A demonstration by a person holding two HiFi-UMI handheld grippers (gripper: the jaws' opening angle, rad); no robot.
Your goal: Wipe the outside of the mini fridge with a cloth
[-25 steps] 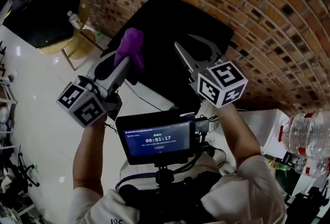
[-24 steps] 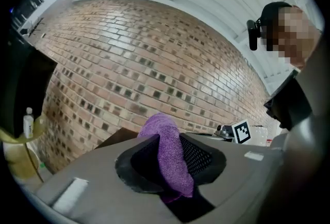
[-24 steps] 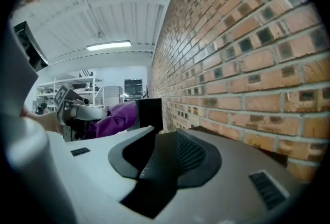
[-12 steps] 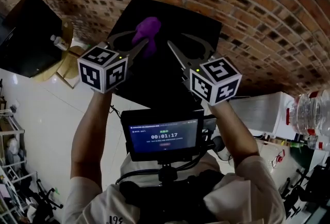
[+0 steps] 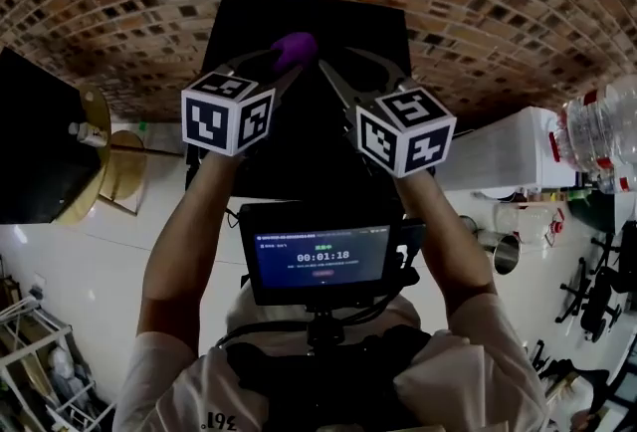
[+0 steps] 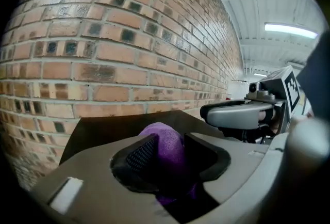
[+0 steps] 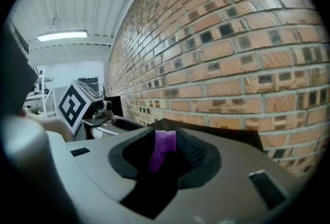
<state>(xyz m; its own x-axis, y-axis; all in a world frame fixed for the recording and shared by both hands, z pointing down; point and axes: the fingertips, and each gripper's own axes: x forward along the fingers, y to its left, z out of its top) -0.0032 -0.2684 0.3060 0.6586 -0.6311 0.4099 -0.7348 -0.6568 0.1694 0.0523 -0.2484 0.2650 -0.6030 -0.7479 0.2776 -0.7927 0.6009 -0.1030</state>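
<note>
Wiping judged as not finished. No streak and no damp patch to read on the black mini fridge (image 5: pixel 304 149), so no proof of any side done. Only the top and a part of one face in view; the other sides probably left to do.

On the left gripper (image 5: pixel 282 60), fingers (image 6: pixel 138 155) spread, just now opening wider. Purple cloth (image 5: pixel 295 48) bunched between them, filling the gap but seemingly not squeezed. Cloth right at the tips, over the fridge top close to the brick wall (image 5: pixel 119 2); contact with the top not certain. Perhaps a release, for a new hold.

On the right gripper (image 5: pixel 336 62), fingers (image 7: pixel 192 149) half spread, pinching nothing. A strip of purple visible in the gap; impossible to tell if inside it or just past the tips.

As for containers:
- Far to the left of the left fingers, a small bottle (image 5: pixel 84 131) on a round yellowish table (image 5: pixel 100 183), contents too small to tell.
- Under both pairs of fingers, the fridge itself, door and inside not visible.
- Well to the right of the right fingers, a metal cup (image 5: pixel 496 253), inside unreadable.
- Further right, clear plastic bottles (image 5: pixel 602 131) with red bands, fill level unclear.
</note>
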